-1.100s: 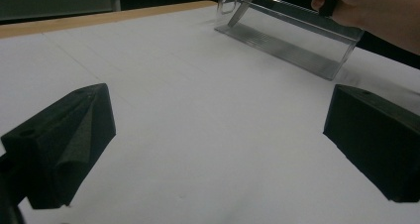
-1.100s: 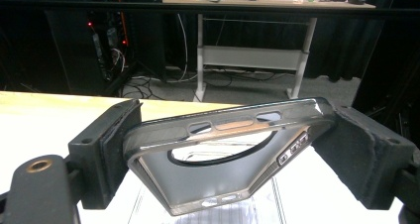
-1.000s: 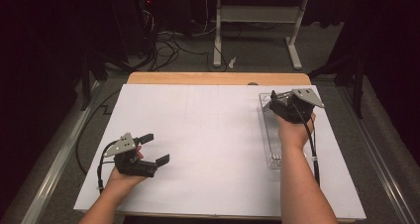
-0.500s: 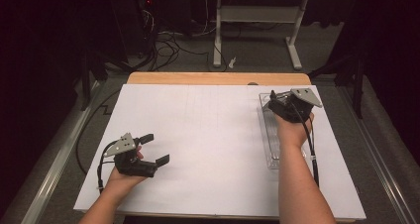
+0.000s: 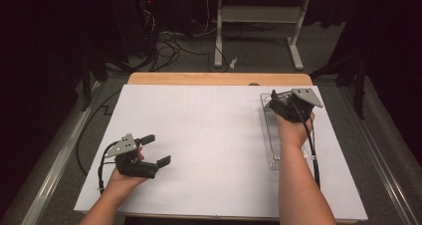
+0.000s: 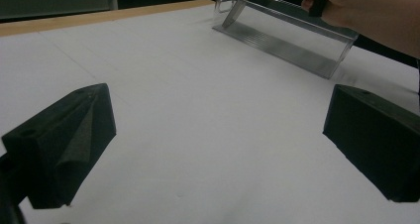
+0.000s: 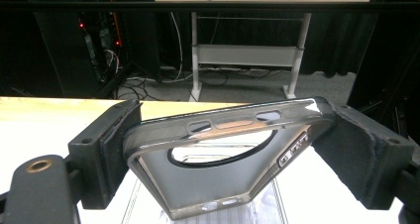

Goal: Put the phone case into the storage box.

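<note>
My right gripper is shut on a clear phone case with a round ring and a camera cutout, pinched across its width. I see the case tilted, its lower end down inside a long clear plastic tray at the table's right. From above, the right gripper hovers over the tray's far end. My left gripper rests near the front left of the white sheet, open with nothing between its jaws. In the left gripper view, that gripper faces the tray and the tilted case.
A white sheet covers most of the wooden table, whose bare edge runs along the back. Metal rails run along both sides. Beyond the table, cables lie on the floor near a white desk frame.
</note>
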`<state>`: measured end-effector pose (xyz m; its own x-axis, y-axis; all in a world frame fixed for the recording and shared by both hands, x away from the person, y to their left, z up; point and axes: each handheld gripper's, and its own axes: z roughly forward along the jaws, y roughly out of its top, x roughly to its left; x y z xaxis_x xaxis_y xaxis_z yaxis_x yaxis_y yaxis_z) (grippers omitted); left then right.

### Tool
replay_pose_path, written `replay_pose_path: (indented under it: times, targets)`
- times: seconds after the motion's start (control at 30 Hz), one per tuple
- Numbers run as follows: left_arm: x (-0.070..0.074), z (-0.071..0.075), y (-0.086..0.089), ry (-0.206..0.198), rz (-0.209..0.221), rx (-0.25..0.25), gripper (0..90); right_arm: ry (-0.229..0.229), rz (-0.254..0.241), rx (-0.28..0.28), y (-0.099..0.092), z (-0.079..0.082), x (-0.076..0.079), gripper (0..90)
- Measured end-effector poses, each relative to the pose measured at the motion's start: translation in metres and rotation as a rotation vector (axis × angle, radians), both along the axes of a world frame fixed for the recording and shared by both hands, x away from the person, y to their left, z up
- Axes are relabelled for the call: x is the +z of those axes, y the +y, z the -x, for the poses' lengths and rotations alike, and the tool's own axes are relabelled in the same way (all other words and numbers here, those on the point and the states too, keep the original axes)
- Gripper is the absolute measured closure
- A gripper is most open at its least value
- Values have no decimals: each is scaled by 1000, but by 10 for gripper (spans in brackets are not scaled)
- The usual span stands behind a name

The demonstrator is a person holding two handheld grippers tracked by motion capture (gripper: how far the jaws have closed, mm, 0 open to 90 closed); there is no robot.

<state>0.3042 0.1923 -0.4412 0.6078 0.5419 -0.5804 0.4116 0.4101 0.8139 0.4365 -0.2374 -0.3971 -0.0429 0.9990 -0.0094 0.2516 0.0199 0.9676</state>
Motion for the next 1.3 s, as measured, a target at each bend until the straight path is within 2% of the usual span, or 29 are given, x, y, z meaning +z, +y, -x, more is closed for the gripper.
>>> replay_pose_path:
  times: [0.27, 0.47, 0.63, 0.83, 1.3]
  targets:
    - [0, 0, 0, -1, 2, 0, 9, 5, -18, -12, 0, -1, -1, 144]
    - [0, 0, 0, -1, 3, 0, 9, 4, -43, -43, 2, -2, 0, 144]
    - [0, 0, 0, -1, 4, -1, 9, 11, -44, -74, 8, -5, 2, 144]
    - [0, 1, 0, -1, 3, -3, 9, 13, -28, -93, 13, -8, 3, 143]
    - [0, 0, 0, -1, 7, -8, 9, 6, 5, -88, 17, -16, 4, 132]
